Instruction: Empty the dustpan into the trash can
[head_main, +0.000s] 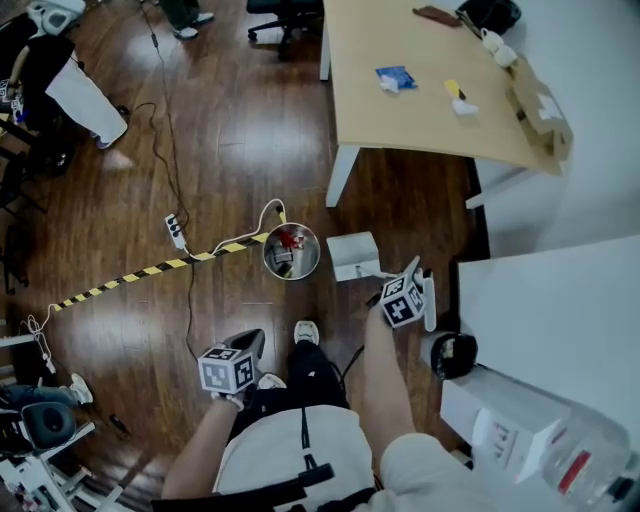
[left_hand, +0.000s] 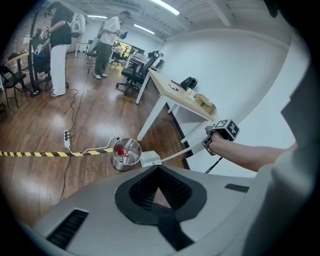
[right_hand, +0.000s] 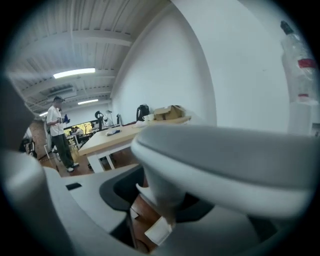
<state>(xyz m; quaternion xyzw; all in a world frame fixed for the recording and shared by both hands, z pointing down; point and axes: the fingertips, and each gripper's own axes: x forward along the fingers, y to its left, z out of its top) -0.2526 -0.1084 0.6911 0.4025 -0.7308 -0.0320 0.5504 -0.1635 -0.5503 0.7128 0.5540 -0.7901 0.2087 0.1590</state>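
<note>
Head view shows the white dustpan (head_main: 352, 255) on the floor just beside the steel trash can (head_main: 268, 262), its long handle (head_main: 430, 305) rising to the right gripper (head_main: 416, 272). Right gripper view has that handle between jaws standing partly apart, with a gap at one pad, so the hold looks loose. Any lift should wait for a firm squeeze, then carry the dustpan's mouth over the can's rim before tilting. The right forearm reaches forward, its gripper angled slightly down. The left gripper (head_main: 247, 346), jaws together on nothing, hangs low by the person's leg, pointing at the floor.
</note>
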